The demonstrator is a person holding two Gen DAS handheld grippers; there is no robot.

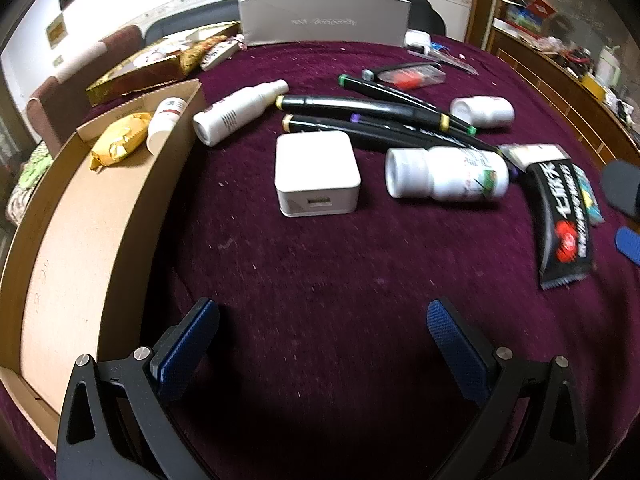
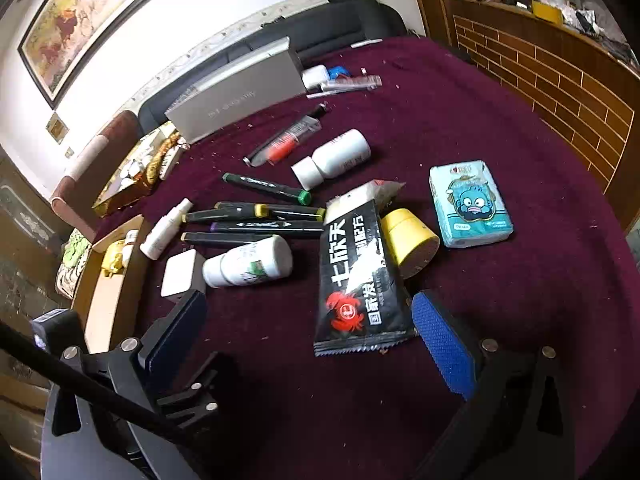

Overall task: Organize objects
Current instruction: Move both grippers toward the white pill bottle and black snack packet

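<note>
I have both tools spread wide and holding nothing: my left gripper (image 1: 320, 320) hovers over bare maroon cloth (image 1: 320, 264), the white charger cube (image 1: 317, 172) ahead of it. My right gripper (image 2: 308, 316) hangs above the black snack packet (image 2: 362, 276). The cardboard box (image 1: 80, 216) at left holds a yellow packet (image 1: 118, 144) and what looks like a small bottle (image 1: 164, 124).

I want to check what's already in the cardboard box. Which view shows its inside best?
The left wrist view: the cardboard box lies open, holding a yellow packet and a small white bottle. The right wrist view shows it small, at the edge.
</note>
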